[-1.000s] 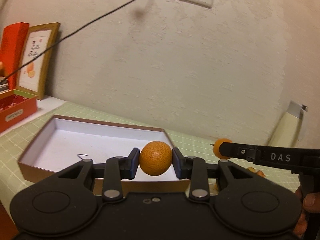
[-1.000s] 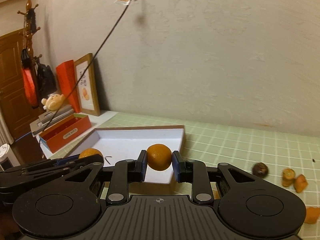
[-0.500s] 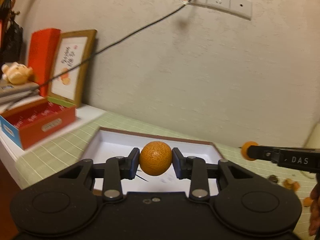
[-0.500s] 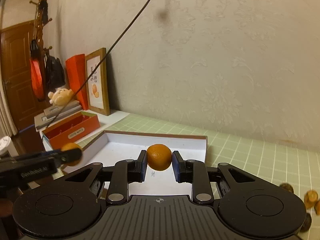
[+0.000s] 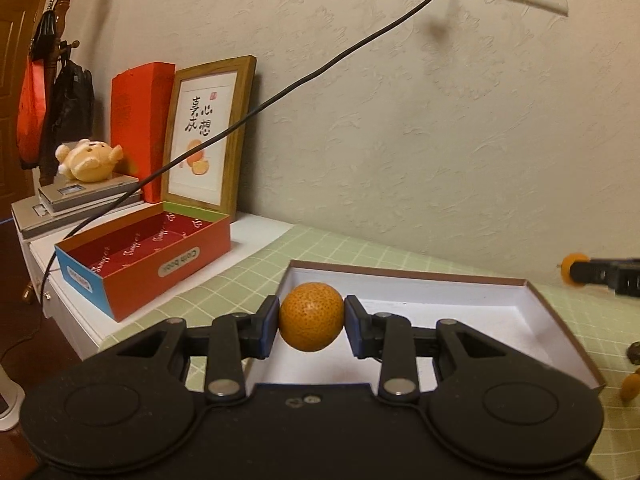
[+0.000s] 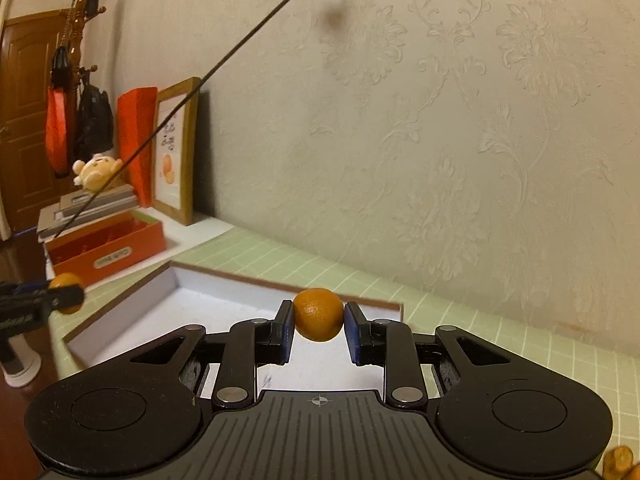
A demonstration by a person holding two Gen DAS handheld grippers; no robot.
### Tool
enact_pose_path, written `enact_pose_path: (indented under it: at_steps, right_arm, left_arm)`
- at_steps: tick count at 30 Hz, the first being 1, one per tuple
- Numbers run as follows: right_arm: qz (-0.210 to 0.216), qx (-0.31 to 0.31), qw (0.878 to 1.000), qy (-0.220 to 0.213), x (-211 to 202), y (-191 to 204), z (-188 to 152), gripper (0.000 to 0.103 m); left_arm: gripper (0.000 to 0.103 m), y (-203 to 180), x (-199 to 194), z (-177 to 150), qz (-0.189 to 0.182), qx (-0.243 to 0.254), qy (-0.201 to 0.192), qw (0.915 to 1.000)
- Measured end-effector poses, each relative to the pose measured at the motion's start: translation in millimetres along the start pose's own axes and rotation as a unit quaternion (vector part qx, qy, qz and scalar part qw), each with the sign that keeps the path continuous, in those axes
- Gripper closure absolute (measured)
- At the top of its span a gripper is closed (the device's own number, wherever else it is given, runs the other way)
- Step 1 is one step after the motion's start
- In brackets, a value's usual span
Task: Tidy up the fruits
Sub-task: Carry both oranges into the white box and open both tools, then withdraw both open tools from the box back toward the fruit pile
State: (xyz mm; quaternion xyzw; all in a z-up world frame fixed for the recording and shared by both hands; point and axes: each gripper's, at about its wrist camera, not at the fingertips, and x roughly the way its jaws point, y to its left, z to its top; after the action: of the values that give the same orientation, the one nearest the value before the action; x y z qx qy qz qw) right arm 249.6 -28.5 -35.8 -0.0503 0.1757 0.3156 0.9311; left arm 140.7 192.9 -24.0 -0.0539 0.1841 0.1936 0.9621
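Note:
My left gripper [image 5: 311, 322] is shut on a speckled orange [image 5: 311, 317], held above the near left part of a shallow white-lined box [image 5: 532, 328]. In the right wrist view my right gripper [image 6: 319, 320] is shut on a smaller smooth orange [image 6: 319, 314], hanging over the same white box [image 6: 132, 300]. The right gripper's tip with its orange [image 5: 572, 269] shows at the right edge of the left wrist view. At the left edge of the right wrist view, the left gripper's tip shows with its orange [image 6: 67, 292].
An open red box [image 5: 160, 258] with a blue end stands left of the white box, in front of a framed picture [image 5: 208, 136]. A black cable [image 5: 304, 80] slants down from the wall socket. Small fruit pieces [image 5: 632, 380] lie on the green checked mat at right.
Both views have swung left: the red box, picture and coat rack came into view, and the white box slid right. Each gripper kept its orange.

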Motion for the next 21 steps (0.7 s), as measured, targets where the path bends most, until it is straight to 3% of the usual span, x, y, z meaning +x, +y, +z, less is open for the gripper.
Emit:
enact_pose_path:
  at_steps: [10,11,12,13,14,15,17,21]
  right_arm:
    - [-0.004,0.005,1.000,0.016,32.3,-11.0,-1.2,0.076]
    - [-0.005,0.005,1.000,0.018,34.3,-12.2,-1.0,0.076]
    - [-0.004,0.007,1.000,0.020,36.3,-13.9,-0.2,0.076]
    - [-0.003,0.002,1.000,0.028,40.5,-14.1,0.2,0.069]
    - [-0.015,-0.013,0.999,0.040,47.0,-12.1,-0.6,0.050]
    - [-0.040,-0.024,0.998,0.041,50.4,-10.5,-2.7,0.002]
    - [-0.069,-0.032,0.997,0.007,49.0,-10.8,-8.9,0.000]
    - [-0.056,-0.016,0.998,0.011,55.6,-12.7,-7.9,0.000]
  left_arm:
    - [0.077,-7.5,21.5,-1.4,0.008,0.014,0.009,0.9998]
    - [0.075,-8.6,23.2,-1.4,0.010,0.015,0.010,0.9998]
    - [0.064,-10.1,24.1,-1.7,0.019,0.020,0.007,0.9996]
    - [0.046,-13.1,24.3,-1.9,0.040,0.028,0.000,0.9988]
    - [0.007,-15.7,21.7,-2.4,0.061,0.034,-0.014,0.9975]
    - [0.005,-16.9,16.4,-3.6,0.077,0.036,-0.038,0.9956]
    - [0.006,-15.7,10.9,-3.4,0.060,0.037,-0.047,0.9964]
    - [0.006,-13.9,9.7,-1.7,0.056,0.039,-0.041,0.9968]
